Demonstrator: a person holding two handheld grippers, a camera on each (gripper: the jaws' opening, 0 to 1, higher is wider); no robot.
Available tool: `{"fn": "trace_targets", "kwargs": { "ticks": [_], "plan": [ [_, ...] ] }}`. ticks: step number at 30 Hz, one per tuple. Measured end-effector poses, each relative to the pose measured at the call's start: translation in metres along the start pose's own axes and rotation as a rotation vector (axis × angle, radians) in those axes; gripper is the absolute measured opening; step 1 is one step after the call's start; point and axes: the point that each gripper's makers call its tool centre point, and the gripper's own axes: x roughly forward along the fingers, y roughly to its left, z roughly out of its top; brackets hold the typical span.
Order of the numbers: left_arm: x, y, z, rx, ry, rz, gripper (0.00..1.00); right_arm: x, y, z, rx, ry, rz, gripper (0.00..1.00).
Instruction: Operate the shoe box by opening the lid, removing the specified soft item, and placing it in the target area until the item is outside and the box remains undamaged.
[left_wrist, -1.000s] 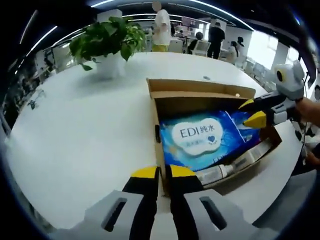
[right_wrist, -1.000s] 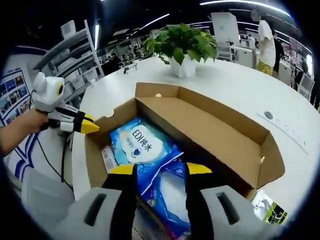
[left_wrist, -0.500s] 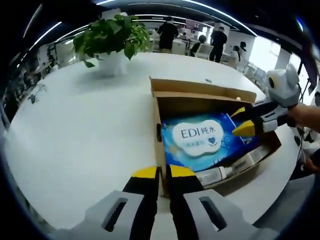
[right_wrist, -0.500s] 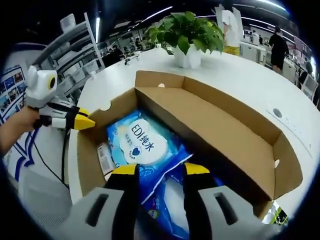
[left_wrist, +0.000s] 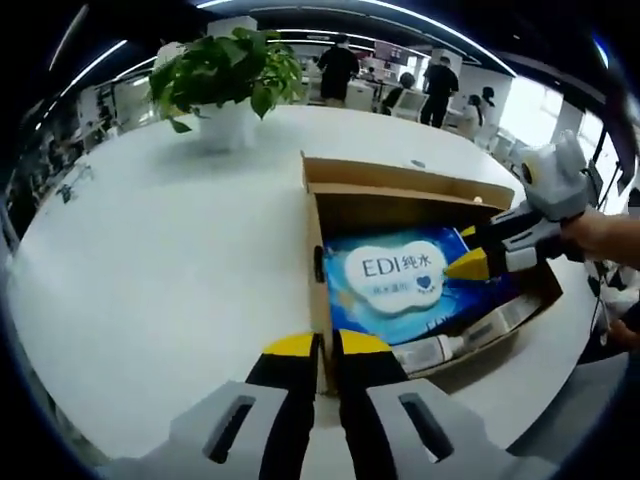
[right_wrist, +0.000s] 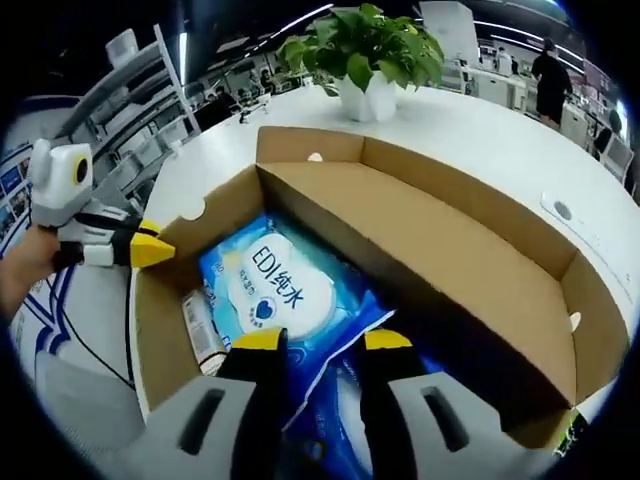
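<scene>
An open brown shoe box (left_wrist: 400, 176) lies on the white table, its lid folded back (right_wrist: 470, 255). Inside is a blue wipes pack (left_wrist: 400, 275) (right_wrist: 268, 290) with a white "EDI" label, on top of another blue packet (right_wrist: 345, 400). A white tube (left_wrist: 440, 345) (right_wrist: 198, 325) lies along the box's side. My left gripper (left_wrist: 326, 345) sits at the box's end wall, jaws nearly together with the cardboard edge between them; from the right gripper view it (right_wrist: 150, 250) touches that wall. My right gripper (right_wrist: 324, 340) (left_wrist: 468, 262) is low in the box, open, with the wipes pack's corner between its jaws.
A potted green plant (left_wrist: 225, 80) (right_wrist: 365, 60) stands on the round white table (left_wrist: 150, 260) beyond the box. People stand far behind. Shelving and desks (right_wrist: 150, 110) line the room beside the table's edge.
My right gripper has moved down and forward into the box, closer over the wipes pack, with its jaws a little narrower. The left gripper and the box have stayed put.
</scene>
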Motion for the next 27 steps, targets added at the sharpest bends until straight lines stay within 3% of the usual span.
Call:
{"fn": "trace_targets", "kwargs": {
  "ticks": [5,13,27],
  "plan": [
    [0.0,0.0,0.0,0.002,-0.001,0.0,0.04,-0.006,-0.009,0.005,-0.035,-0.023,-0.04,0.09],
    [0.001,0.001,0.0,0.009,0.001,0.0,0.04,-0.012,-0.004,0.01,-0.027,-0.035,-0.027,0.01],
    [0.001,0.001,0.0,0.024,0.011,0.002,0.04,-0.024,0.002,0.018,0.004,-0.06,-0.025,0.0]
  ]
}}
